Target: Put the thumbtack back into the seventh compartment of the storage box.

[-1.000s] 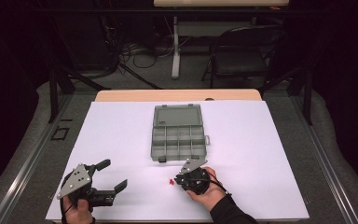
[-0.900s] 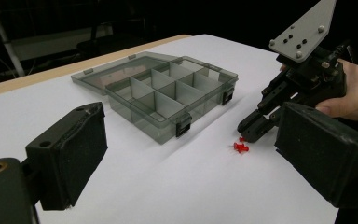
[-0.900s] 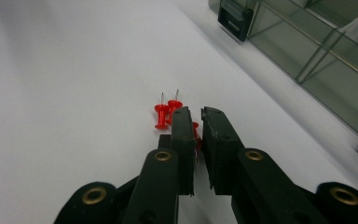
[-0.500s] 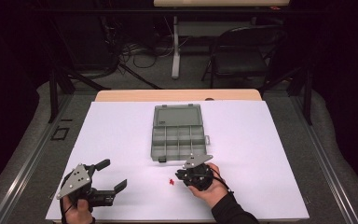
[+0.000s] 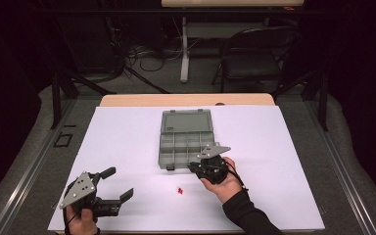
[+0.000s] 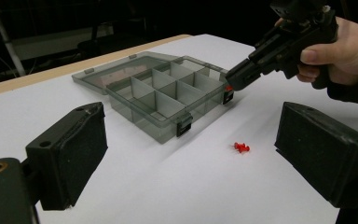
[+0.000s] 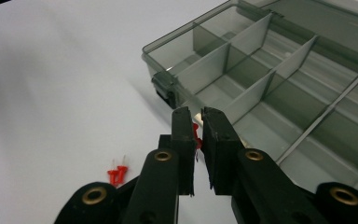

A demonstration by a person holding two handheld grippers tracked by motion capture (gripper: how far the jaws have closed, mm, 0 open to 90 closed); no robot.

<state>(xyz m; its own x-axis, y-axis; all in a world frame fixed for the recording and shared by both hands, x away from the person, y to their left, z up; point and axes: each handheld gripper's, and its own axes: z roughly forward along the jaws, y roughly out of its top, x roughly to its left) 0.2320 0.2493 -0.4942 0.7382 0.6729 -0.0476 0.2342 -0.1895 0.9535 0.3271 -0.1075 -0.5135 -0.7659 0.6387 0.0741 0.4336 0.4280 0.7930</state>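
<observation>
A grey clear plastic compartment box [image 5: 185, 142] lies open in the middle of the white table, lid [image 5: 186, 121] folded back. My right gripper [image 5: 194, 167] hangs just above the box's front right corner, shut on a red pushpin [image 7: 196, 136] that shows between its pads [image 7: 182, 126]. In the left gripper view the right gripper [image 6: 235, 80] points down at that corner of the box [image 6: 163, 93]. More red pushpins [image 5: 180, 190] lie on the table in front of the box. My left gripper [image 5: 119, 182] rests at the front left, open, with nothing between its pads [image 6: 70, 154].
The box compartments [image 7: 279, 93] that I can see look empty. The white sheet [image 5: 127, 137] covers the table; a wooden edge [image 5: 186, 100] shows at its far side. A chair [image 5: 254, 58] and cables stand on the dark floor beyond.
My right gripper has risen from the table and moved toward the box's front edge with a red pushpin in it. The left gripper has stayed put.
</observation>
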